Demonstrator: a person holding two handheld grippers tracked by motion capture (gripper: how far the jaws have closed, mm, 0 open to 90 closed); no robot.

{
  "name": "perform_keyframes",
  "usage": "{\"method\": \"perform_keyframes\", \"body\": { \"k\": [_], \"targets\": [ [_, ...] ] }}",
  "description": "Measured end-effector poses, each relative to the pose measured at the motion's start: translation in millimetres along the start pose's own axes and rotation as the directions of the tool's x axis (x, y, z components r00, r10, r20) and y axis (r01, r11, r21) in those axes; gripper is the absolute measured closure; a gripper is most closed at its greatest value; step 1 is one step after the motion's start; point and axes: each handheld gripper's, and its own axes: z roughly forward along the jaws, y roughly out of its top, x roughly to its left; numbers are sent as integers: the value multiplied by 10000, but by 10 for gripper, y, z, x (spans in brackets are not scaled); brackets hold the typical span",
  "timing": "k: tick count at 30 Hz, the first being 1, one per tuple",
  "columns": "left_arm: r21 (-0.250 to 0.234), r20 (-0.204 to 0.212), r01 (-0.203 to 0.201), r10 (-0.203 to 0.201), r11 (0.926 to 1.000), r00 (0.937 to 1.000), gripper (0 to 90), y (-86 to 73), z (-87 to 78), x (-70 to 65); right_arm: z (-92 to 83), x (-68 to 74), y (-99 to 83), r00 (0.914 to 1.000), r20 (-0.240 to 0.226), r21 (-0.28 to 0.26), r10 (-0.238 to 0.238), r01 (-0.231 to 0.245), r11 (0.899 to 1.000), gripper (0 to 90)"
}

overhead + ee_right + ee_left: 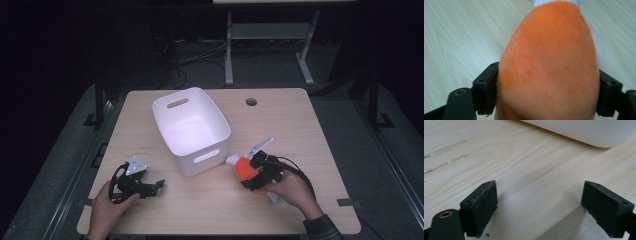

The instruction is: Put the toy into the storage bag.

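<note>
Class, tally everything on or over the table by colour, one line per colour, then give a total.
White: 1, the bin
Orange with a white tip: 1, the plush toy clamped in the right claw
Black: 2, the right claw and the open left claw
Total: 4

One bench (300, 130) carries everything. On it stands one white bin (192, 131) with two slot handles. There is one orange plush toy (549, 65) with a white end, pressed between the right gripper's (547, 92) two fingers (485, 91). Two grippers in all: the left gripper (539, 207) has two fingers (480, 208) as well, nothing between them, the bin ahead of them. Two hands, one per gripper.
</note>
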Motion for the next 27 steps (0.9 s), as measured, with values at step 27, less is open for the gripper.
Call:
{"method": "perform_keyframes", "body": {
  "k": [27],
  "targets": [
    [-8,-8,-17,17,10000,10000,129,0,1,1,-282,-289,101,9972,532,-738,523,-483,9961,220]
  ]
}}
